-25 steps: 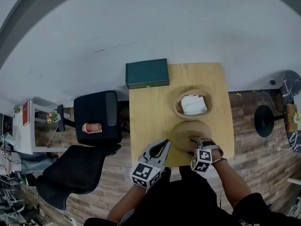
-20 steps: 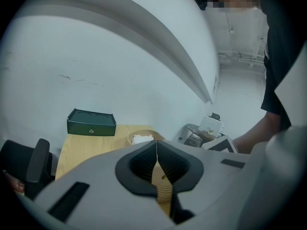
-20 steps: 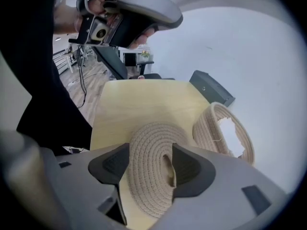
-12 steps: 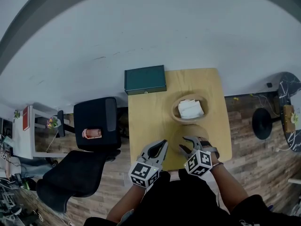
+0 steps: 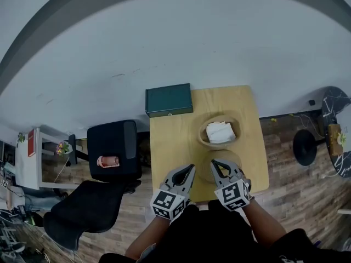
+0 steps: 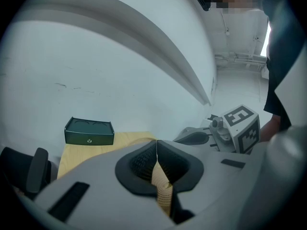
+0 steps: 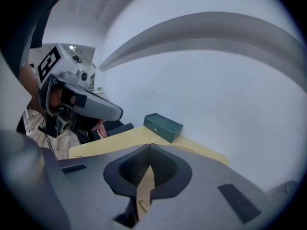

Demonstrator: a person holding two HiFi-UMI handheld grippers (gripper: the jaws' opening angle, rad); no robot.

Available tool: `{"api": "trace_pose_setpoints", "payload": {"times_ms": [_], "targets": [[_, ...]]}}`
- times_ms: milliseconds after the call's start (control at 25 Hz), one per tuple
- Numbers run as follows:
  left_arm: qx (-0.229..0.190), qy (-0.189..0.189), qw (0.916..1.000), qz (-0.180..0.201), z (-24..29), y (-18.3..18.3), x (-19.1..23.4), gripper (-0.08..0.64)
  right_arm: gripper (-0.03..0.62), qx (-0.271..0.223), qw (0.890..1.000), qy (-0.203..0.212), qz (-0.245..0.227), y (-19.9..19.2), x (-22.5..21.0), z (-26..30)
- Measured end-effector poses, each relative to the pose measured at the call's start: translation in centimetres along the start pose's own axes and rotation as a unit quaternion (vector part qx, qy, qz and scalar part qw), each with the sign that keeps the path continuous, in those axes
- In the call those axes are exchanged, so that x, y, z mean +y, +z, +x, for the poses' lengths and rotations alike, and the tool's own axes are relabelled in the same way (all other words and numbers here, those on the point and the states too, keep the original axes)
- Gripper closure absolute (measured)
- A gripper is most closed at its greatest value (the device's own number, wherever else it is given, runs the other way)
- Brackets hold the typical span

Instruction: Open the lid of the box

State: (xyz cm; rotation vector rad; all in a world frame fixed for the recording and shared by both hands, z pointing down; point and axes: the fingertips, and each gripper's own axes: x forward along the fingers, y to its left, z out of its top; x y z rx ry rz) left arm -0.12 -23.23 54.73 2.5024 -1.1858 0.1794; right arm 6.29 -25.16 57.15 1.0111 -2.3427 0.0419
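A round woven box [image 5: 202, 135] stands open on the wooden table [image 5: 170, 141], with a white cloth-like thing [image 5: 220, 131] inside it. Its woven lid [image 5: 204, 167] lies flat on the table just in front of it. My right gripper [image 5: 215, 163] hovers over the lid's near side with its jaws shut and nothing between them [image 7: 149, 147]. To its left, at the table's front edge, my left gripper [image 5: 191, 169] is also shut and empty [image 6: 156, 143]. A closed dark green case [image 5: 169, 99] sits at the table's far left corner [image 6: 89, 132] [image 7: 163, 126].
A black chair [image 5: 112, 144] with a pink item on its seat stands left of the table, and another black chair [image 5: 88, 207] is nearer me. A round black stand base [image 5: 304, 146] is on the wood floor at the right.
My right gripper has come off the lid's top, opened, pulled back a little and shut again empty. The lid stays flat on the table. The left gripper has barely moved.
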Motion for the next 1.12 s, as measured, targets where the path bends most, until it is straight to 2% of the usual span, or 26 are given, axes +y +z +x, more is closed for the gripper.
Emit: {"api": "trace_pose_setpoints", "payload": {"times_ms": [160, 280, 560, 760, 1120], "targets": [[-0.004, -0.002, 1.0, -0.003, 0.0, 0.5, -0.2, 0.538, 0.573, -0.026, 0.999, -0.026, 0.032, 1.3, -1.6, -1.1], [-0.007, -0.004, 1.0, -0.001, 0.1, 0.9, -0.6, 0.539, 0.574, -0.031, 0.998, -0.05, 0.037, 1.7, -2.5, -2.1], [-0.007, -0.01, 0.9999, 0.008, 0.0, 1.1, -1.5, 0.538, 0.574, -0.045, 0.995, -0.071, 0.056, 2.0, -3.3, -3.5], [-0.003, -0.016, 0.9998, 0.009, 0.2, 1.1, -1.8, 0.538, 0.574, -0.062, 0.994, -0.071, 0.051, 2.7, -3.9, -3.7], [-0.003, -0.019, 0.9998, 0.012, 0.1, 0.8, -1.7, 0.539, 0.573, -0.057, 0.995, -0.067, 0.036, 2.3, -3.8, -3.7]]}}
